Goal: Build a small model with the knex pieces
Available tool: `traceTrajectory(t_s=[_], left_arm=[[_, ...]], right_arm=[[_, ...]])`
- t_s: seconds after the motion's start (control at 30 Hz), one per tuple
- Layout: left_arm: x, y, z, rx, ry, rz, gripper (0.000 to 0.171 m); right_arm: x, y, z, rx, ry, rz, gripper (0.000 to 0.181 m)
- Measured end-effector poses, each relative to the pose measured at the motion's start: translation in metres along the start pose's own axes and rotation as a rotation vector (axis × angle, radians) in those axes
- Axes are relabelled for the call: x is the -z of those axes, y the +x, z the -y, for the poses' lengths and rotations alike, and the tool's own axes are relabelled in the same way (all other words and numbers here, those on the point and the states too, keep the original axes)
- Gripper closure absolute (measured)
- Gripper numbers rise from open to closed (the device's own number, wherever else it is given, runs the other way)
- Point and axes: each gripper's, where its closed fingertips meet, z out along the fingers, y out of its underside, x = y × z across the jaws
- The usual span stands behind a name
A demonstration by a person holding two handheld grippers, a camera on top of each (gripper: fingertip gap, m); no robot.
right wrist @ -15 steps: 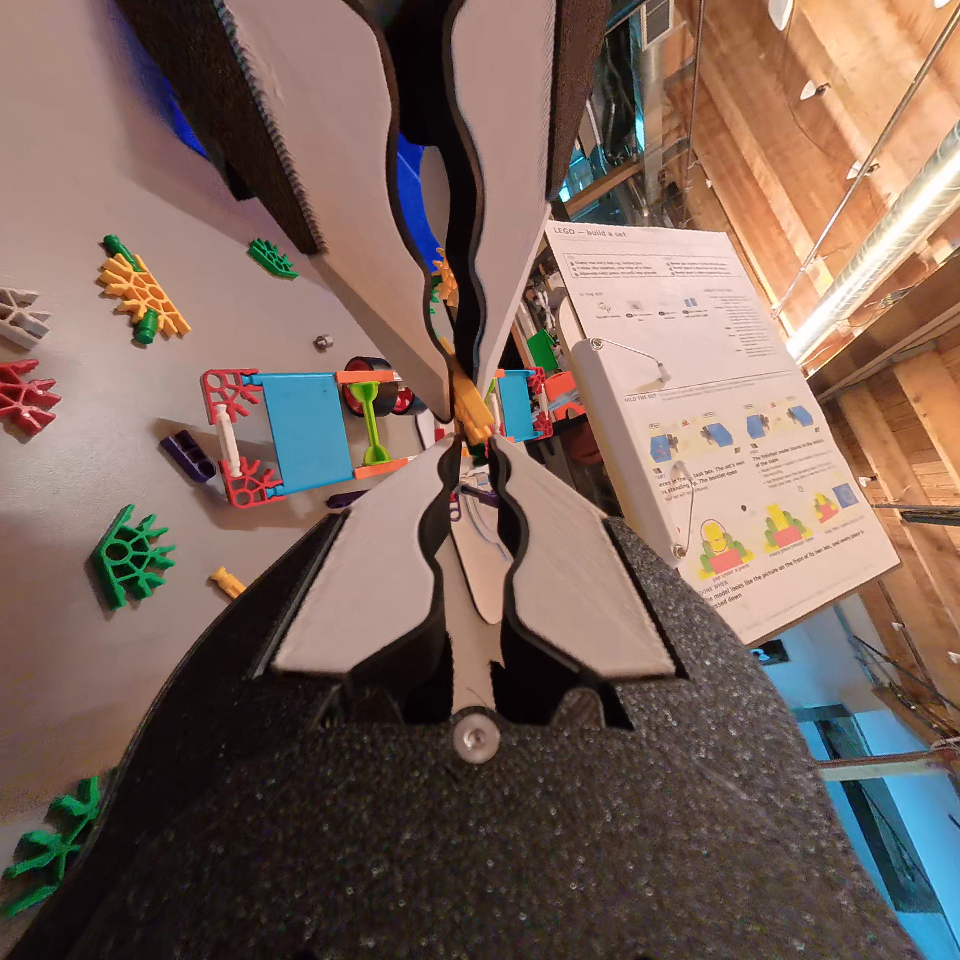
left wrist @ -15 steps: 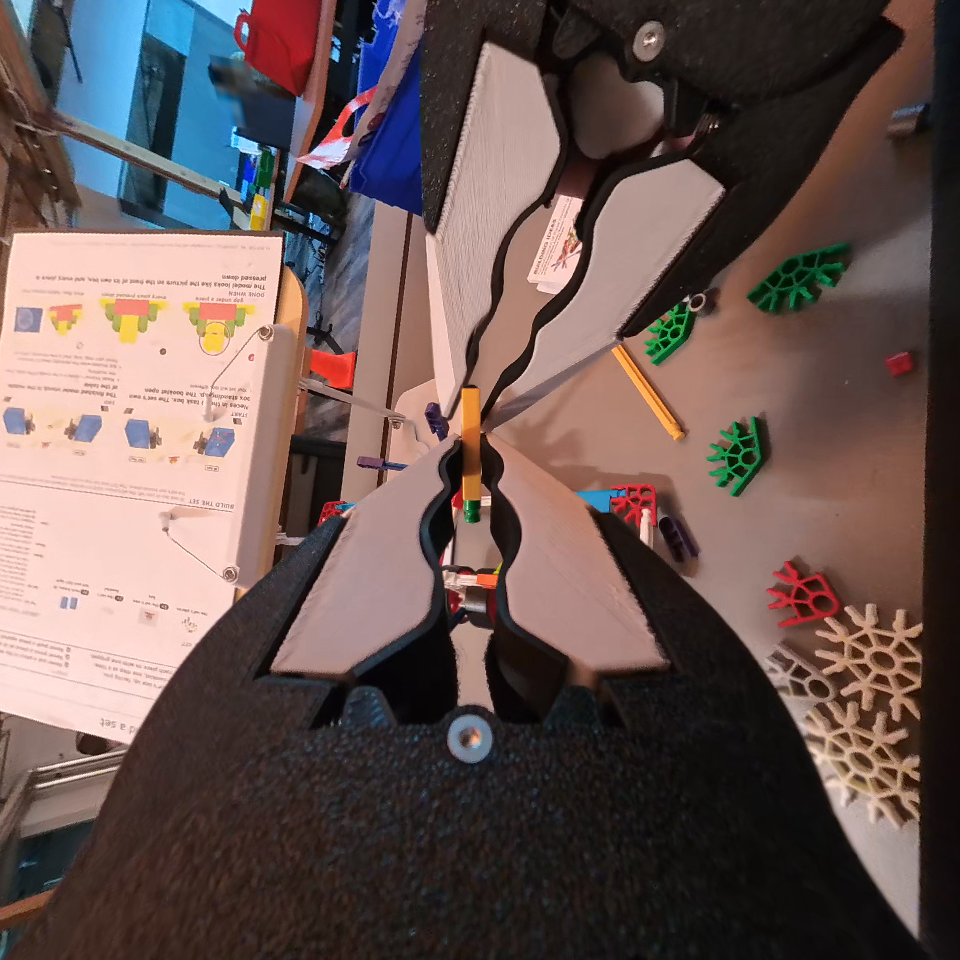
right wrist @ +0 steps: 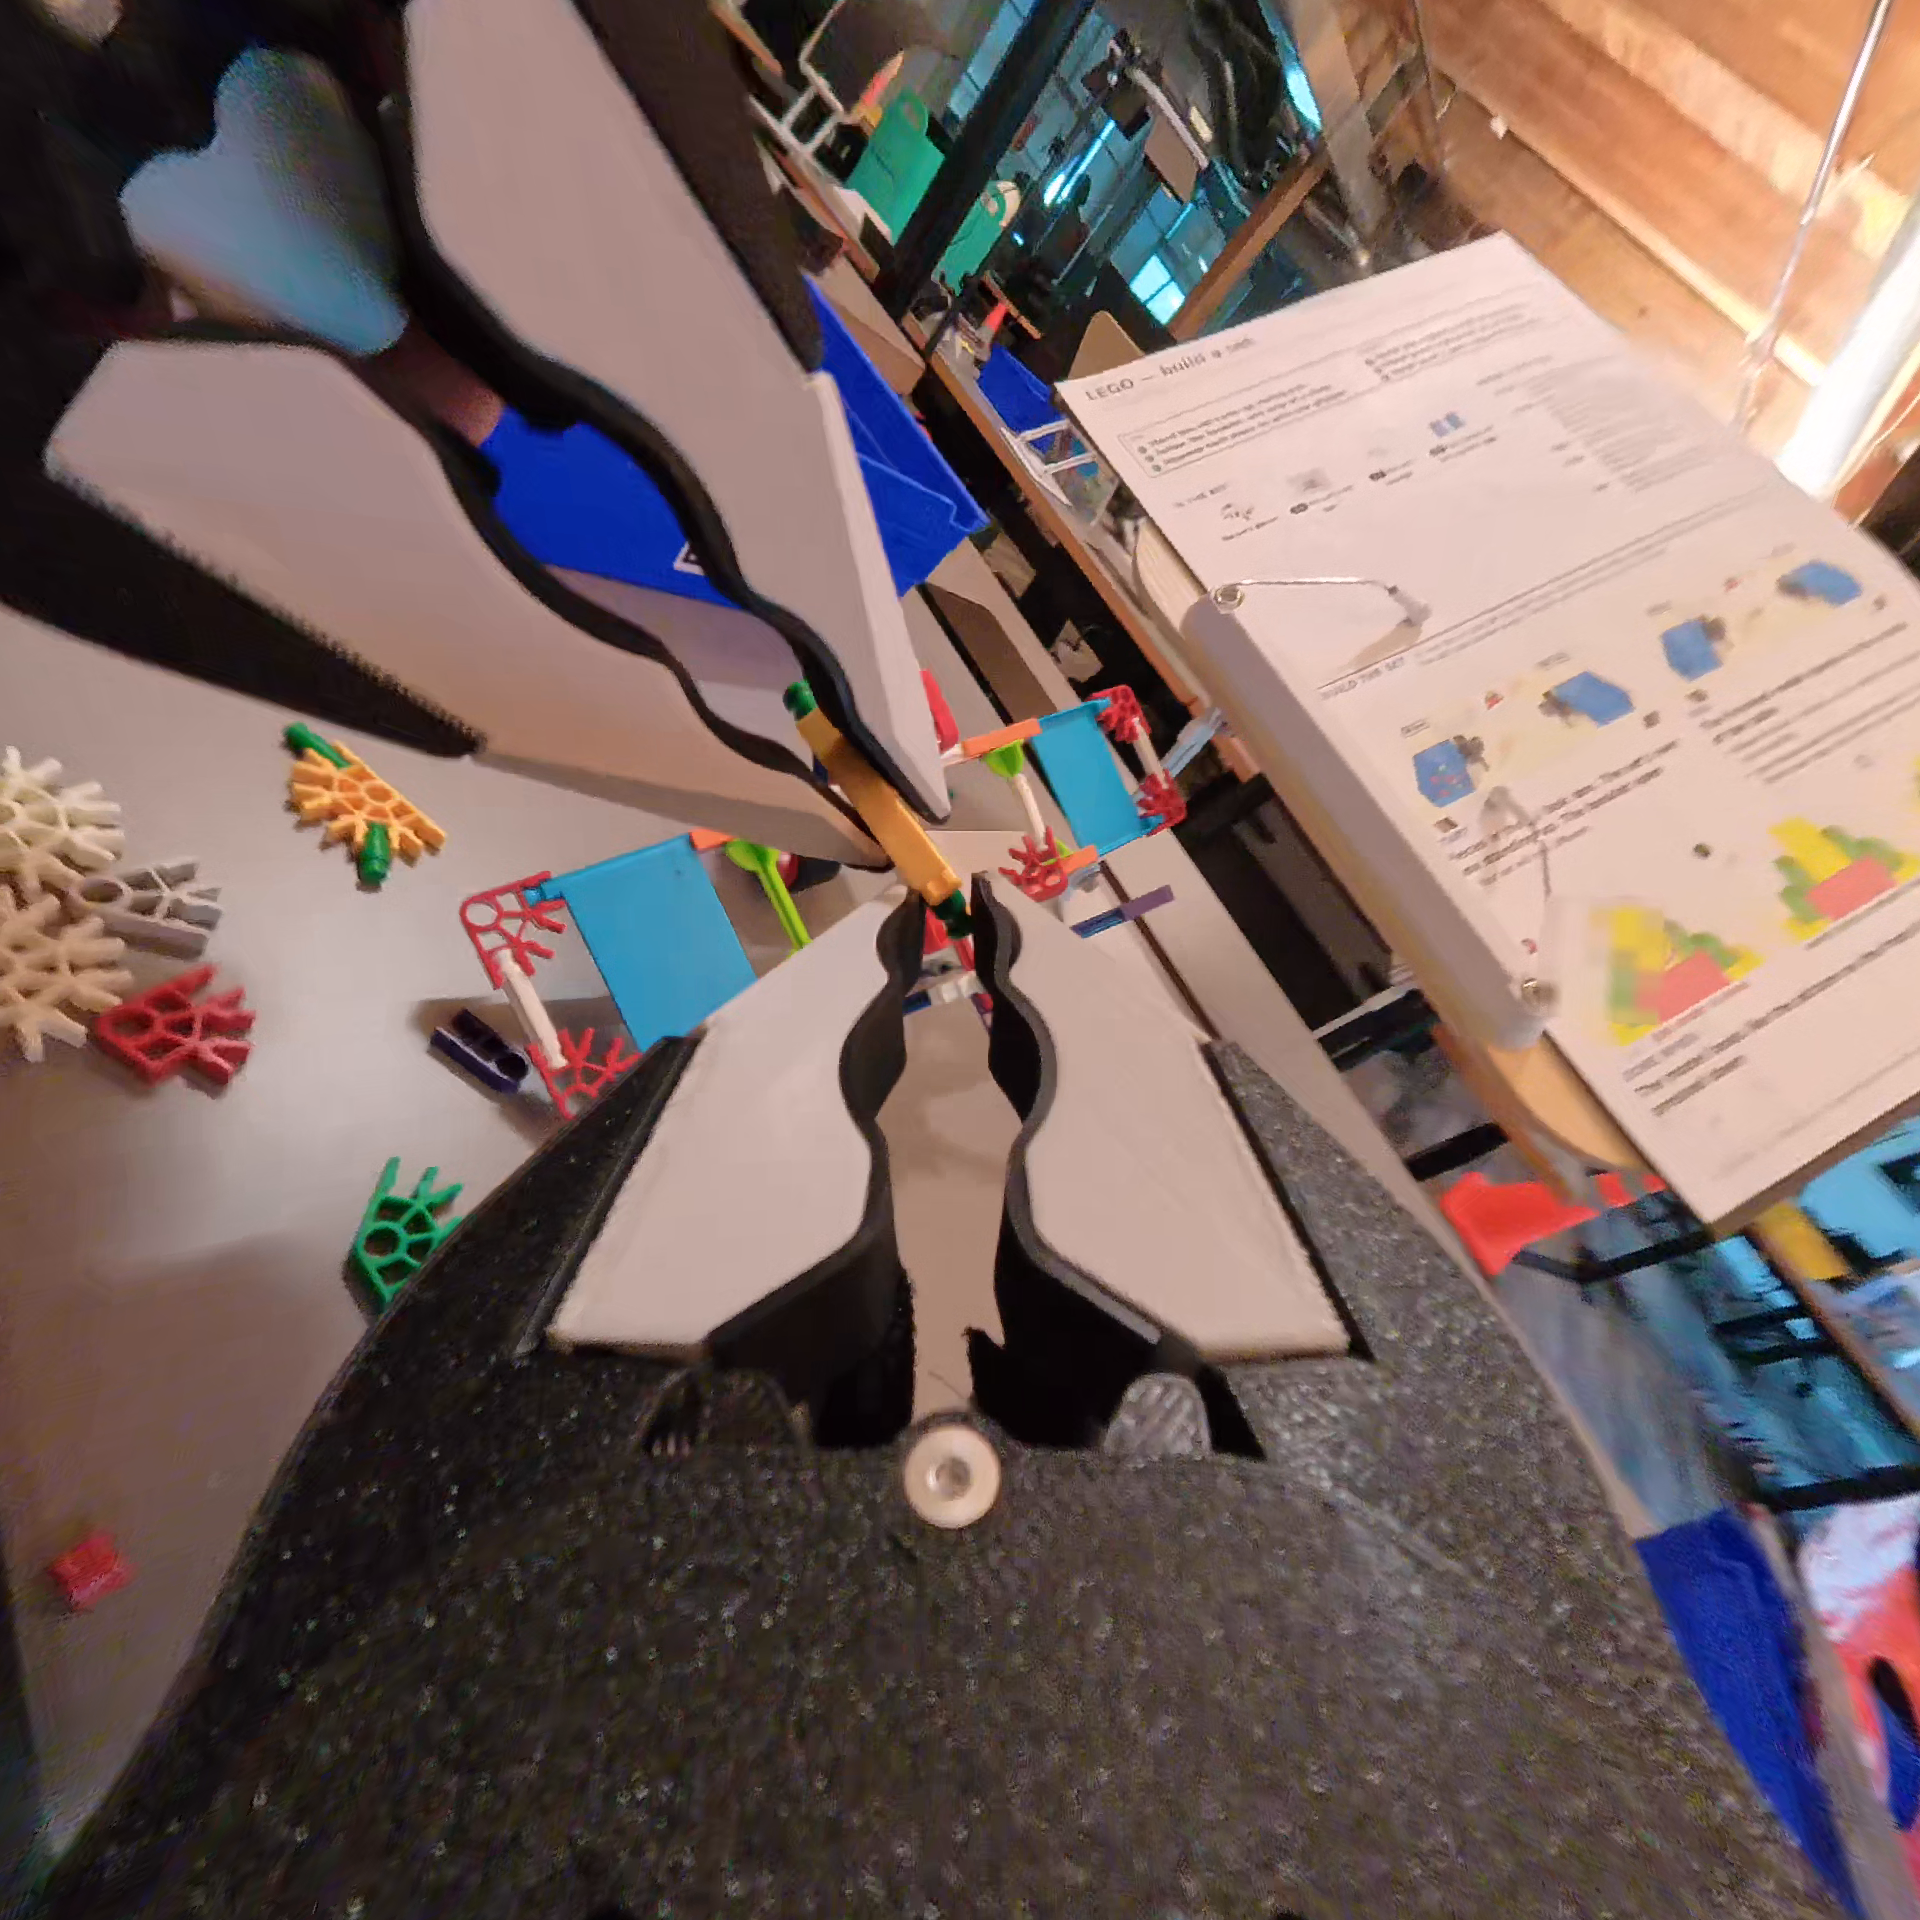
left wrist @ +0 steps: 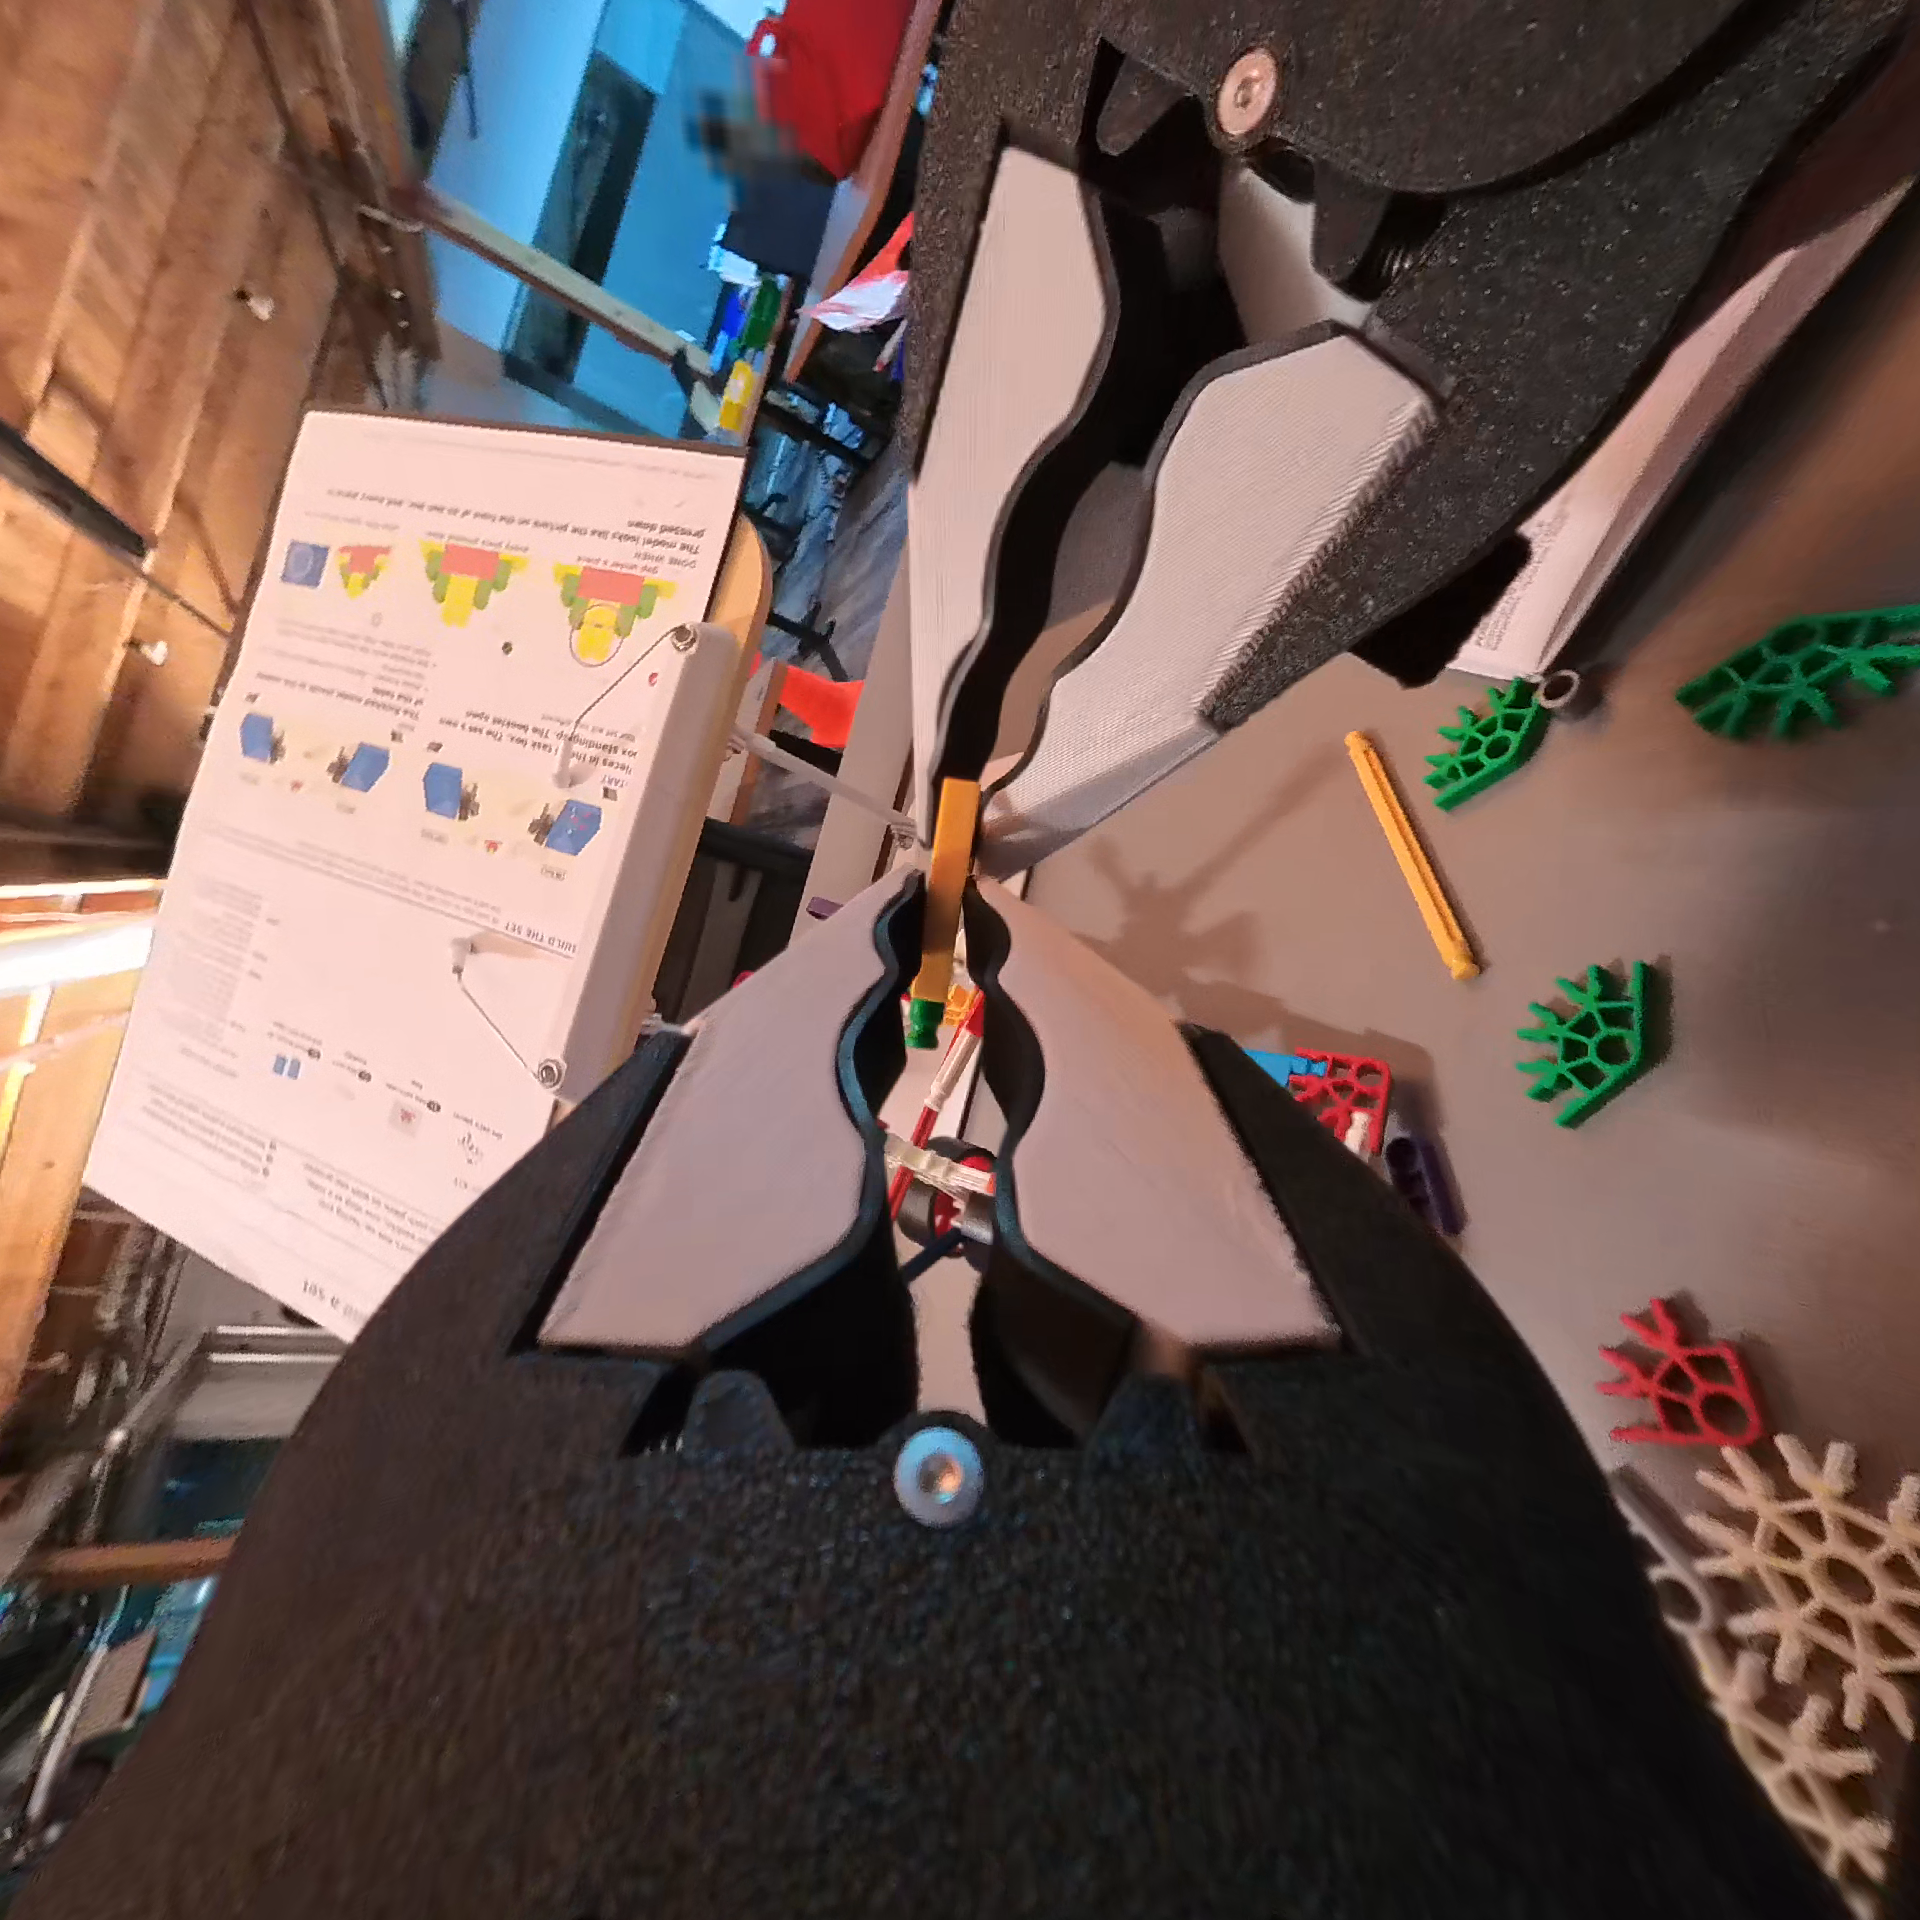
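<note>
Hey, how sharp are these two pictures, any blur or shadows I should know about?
Left wrist view: mostly sharp, the yellow rod crisp, soft shadows on the table, wide-angle bending at the edges. Right wrist view: motion blur smears the instruction sheet and the right-hand background; the blue panel stays fairly clear.

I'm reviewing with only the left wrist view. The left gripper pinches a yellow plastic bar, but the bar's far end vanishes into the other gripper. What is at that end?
Observer: The yellow plastic bar ends in a green tip, pinched in the right gripper.
Operator: Any pieces on the table outside my frame?
Observer: An orange snowflake-shaped connector with green rods plugged in lies on the grey table.
Operator: Anything else?
Observer: A sky-blue panel edged with red connectors sits beyond the grippers.
</note>
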Motion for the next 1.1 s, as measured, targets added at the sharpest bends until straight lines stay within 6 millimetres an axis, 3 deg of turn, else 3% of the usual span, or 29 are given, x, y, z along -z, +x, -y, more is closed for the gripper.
traceTrajectory(t_s=[0.63,0.93,1.1], left_arm=[[-0.024,-0.008,-0.002,0.082,-0.088,0.153,0.167],[-0.019,0.021,-0.008,-0.17,-0.086,-0.111,0.168],[-0.01,0.028,-0.003,-0.281,-0.042,-0.185,0.168]], right_arm=[[-0.01,0.018,-0.015,-0.355,-0.036,-0.021,0.173],[-0.005,-0.005,-0.031,0.144,-0.09,0.059,0.17],[-0.006,-0.014,-0.028,0.273,-0.075,0.061,0.171]])
